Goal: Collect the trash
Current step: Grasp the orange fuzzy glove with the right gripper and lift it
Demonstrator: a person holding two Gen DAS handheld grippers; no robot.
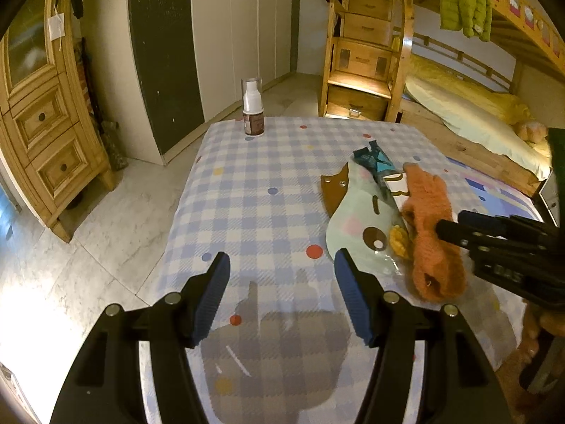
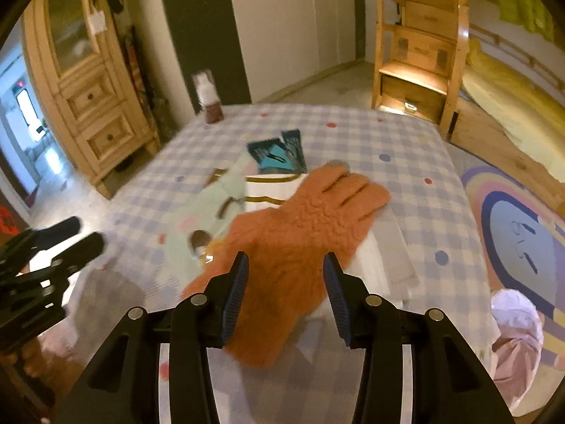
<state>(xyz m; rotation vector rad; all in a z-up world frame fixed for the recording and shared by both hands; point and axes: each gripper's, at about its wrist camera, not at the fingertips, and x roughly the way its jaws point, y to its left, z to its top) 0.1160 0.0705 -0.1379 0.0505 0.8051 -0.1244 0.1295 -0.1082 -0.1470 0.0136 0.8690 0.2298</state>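
A pile lies on the checked tablecloth: an orange fuzzy glove, a dark teal snack wrapper, a white wrapper with gold lines and a pale green patterned packet. My right gripper is open, its jaws on either side of the glove's cuff, just above it. My left gripper is open and empty over bare cloth, left of the pile. The glove and the teal wrapper also show in the left wrist view, with the right gripper beside them.
A small spray bottle stands at the table's far left corner. A pink bag-lined bin sits on the floor right of the table, near a round rug. A wooden cabinet stands left; a bunk bed stands right.
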